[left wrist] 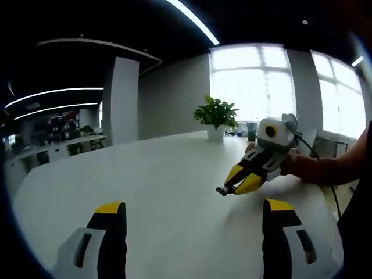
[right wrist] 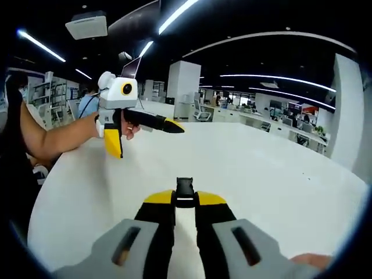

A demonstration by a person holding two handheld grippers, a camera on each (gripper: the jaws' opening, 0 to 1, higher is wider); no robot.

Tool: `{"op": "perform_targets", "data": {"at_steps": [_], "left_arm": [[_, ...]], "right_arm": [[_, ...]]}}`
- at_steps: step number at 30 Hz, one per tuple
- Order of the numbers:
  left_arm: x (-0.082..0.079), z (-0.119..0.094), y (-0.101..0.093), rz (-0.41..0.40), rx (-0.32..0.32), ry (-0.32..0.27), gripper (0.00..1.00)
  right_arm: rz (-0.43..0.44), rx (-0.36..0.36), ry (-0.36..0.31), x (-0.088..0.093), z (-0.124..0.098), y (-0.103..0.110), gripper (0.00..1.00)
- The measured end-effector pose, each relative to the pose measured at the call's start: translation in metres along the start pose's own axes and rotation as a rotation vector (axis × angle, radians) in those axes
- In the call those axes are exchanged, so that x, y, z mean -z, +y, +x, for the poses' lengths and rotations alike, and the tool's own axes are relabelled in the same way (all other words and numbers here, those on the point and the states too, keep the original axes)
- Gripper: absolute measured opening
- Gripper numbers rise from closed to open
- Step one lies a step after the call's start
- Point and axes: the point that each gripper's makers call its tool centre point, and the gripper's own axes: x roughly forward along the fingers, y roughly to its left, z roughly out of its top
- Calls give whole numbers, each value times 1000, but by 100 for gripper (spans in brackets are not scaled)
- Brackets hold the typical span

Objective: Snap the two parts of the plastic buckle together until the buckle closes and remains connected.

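Above a white table (left wrist: 174, 174), the right gripper (right wrist: 185, 200) clamps a small black buckle part (right wrist: 185, 190) at its jaw tips. The left gripper (left wrist: 195, 212) hangs with jaws spread wide, holding nothing. A potted plant (left wrist: 215, 116) stands at the table's far edge.

The left gripper view looks low across the white table (left wrist: 174, 174) toward bright windows (left wrist: 253, 87) and a potted plant (left wrist: 216, 116), with the right gripper (left wrist: 225, 190) near at its right. The right gripper view faces the other way, toward office desks (right wrist: 273, 125), with the left gripper (right wrist: 148, 136) at upper left. Both views share the tabletop between them.
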Motion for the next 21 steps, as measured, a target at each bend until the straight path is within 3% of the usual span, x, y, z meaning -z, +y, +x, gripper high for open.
{"op": "perform_targets", "data": {"at_steps": [1, 6, 9, 11, 21], "left_arm": [[5, 0, 1, 11, -11, 27, 99], [3, -1, -5, -32, 1, 19, 99], [2, -1, -8, 37, -20, 21, 99], [3, 1, -14, 45, 0, 27, 99], [4, 3, -16, -5, 24, 34, 99]], "right_arm": [[5, 12, 1, 1, 0, -3, 11], [14, 58, 1, 2, -2, -13, 11], [19, 61, 6, 3, -1, -14, 11], [20, 60, 9, 4, -1, -14, 11], [34, 87, 18, 4, 9, -30, 11]]}}
